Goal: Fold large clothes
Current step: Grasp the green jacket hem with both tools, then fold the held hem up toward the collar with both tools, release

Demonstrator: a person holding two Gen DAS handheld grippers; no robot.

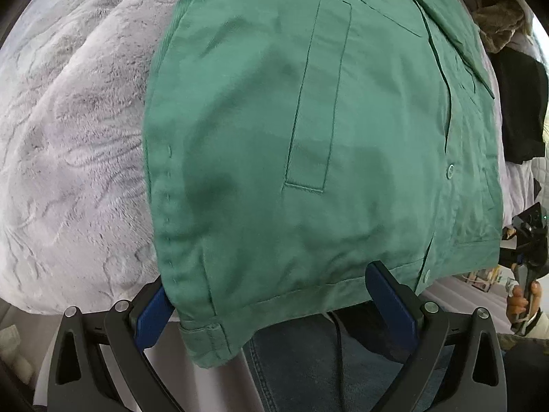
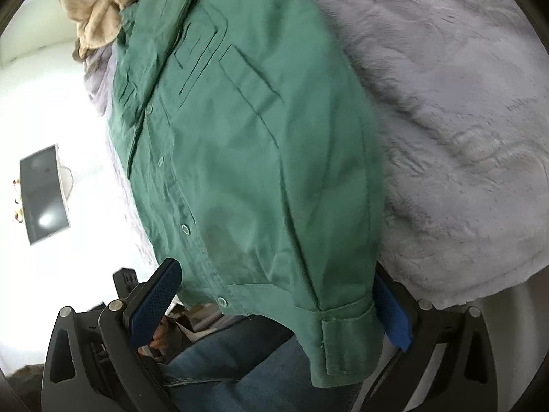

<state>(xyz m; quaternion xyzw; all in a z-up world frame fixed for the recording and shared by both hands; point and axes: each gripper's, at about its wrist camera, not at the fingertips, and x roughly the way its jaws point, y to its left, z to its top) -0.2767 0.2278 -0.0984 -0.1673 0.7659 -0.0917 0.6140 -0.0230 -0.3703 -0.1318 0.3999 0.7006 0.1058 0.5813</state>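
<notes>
Green shirt (image 1: 308,137) spread on plush bed cover (image 1: 68,137), long axis running away from both tools. Left tool (image 1: 271,295) and right tool (image 2: 278,302) spread wide, hem between fingers, nothing pinched; both equally near.

So, the tally: one green cotton button-up jacket (image 1: 308,137), with four pale round buttons (image 2: 185,229) showing down the front in the right wrist view, only two in the left. One fluffy pale lilac blanket (image 1: 75,137) under it. One beige crumpled knit garment (image 2: 92,10), one black folded garment (image 1: 518,106) and one brown furry garment (image 1: 497,24) at the far end. Two blue-padded black grippers, left (image 1: 274,304) and right (image 2: 274,300). One grey flat screen (image 2: 43,192).
</notes>
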